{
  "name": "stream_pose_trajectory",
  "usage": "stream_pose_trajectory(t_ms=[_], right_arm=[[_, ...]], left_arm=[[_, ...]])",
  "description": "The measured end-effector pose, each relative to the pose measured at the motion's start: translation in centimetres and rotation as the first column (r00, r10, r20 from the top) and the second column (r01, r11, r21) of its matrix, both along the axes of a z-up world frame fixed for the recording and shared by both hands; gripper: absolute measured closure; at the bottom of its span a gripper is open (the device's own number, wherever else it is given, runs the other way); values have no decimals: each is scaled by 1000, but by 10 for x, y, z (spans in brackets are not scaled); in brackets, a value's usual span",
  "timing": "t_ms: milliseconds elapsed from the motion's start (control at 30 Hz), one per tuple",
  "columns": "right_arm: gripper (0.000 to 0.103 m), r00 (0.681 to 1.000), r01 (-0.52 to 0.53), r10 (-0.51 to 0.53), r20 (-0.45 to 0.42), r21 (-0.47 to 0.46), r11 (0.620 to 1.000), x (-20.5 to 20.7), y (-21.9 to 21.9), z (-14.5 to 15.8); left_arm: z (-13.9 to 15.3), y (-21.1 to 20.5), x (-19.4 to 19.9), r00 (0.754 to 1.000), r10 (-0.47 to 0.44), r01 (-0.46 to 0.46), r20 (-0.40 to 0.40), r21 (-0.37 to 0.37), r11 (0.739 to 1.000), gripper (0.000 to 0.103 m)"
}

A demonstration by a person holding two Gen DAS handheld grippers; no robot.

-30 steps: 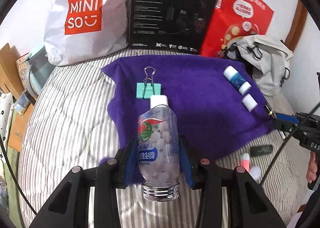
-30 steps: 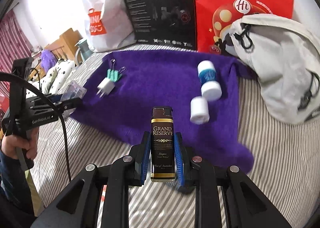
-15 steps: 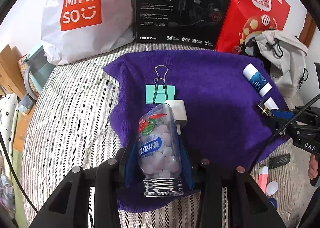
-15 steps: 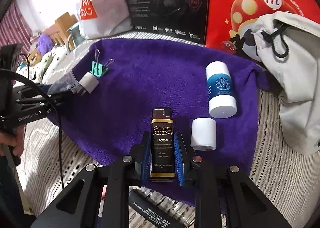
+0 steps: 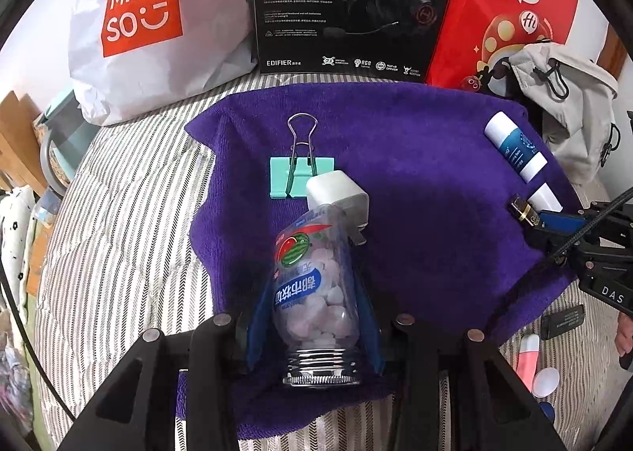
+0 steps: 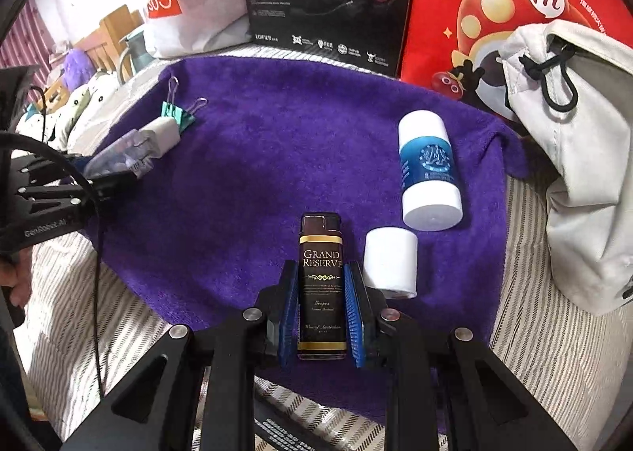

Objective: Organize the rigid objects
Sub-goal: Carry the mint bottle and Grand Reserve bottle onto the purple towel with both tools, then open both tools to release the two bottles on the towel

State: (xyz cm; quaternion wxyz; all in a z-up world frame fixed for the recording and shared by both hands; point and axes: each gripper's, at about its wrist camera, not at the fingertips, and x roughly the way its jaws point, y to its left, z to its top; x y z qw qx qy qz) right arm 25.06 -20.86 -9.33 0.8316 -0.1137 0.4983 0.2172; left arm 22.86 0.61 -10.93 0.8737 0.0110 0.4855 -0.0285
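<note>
My left gripper (image 5: 312,316) is shut on a clear candy bottle (image 5: 314,292) full of pale tablets, held low over a purple towel (image 5: 427,190). Its far end meets a white charger plug (image 5: 338,199) lying beside a teal binder clip (image 5: 302,174). My right gripper (image 6: 321,306) is shut on a dark "Grand Reserve" lighter (image 6: 321,285) above the towel's near edge. Just right of it lies a small white cap (image 6: 389,263). Beyond that rests a white and blue tube (image 6: 429,170). In the right wrist view the left gripper (image 6: 114,174) with the bottle shows at left.
Behind the towel stand a white Miniso bag (image 5: 146,23), a black headset box (image 5: 348,4) and a red paper bag (image 5: 510,8). A grey drawstring bag (image 6: 581,158) lies at right. On the striped bedding at lower right are a pink tube (image 5: 528,356) and a black stick (image 5: 563,320).
Both grippers have moved forward and down over the towel with their objects. The candy bottle now reaches the white plug, and the lighter sits close beside the white cap.
</note>
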Motion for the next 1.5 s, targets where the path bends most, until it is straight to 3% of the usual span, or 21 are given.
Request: stream_pose_trajectory(t_ms=[300,467,533,933,1200,1367,1500], right_arm=[[79,1000,-17,17,-3,-7,1000,0,-1,-5],[79,999,-43,43,-7,-17,999,1,0,-6],[79,999,-46,46,-8,-21,999,1,1,-6],[79,999,-53,53,-4,-25,998,1,1,-6],[74,998,-68,68,-20,-15,998,2,0,-5],[66,996,-52,52,-68,4,999,0,-9,-1],[64,998,-39,39,-43,7,999,-13,-17,12]], left_arm=[[-7,-9,6,999,-28,29,-27,60,998,63],[-7,-7,8,999,-41,42,-36,40,998,63],[-7,-1,11,999,-25,24,-24,-32,999,64],[-8,-9,10,999,-24,25,-31,23,999,64],[-8,-18,3,995,-70,75,-67,68,995,45],[1,-13,-5,997,-55,58,-61,47,997,45],[21,-10,-24,999,-34,34,-13,71,997,40]])
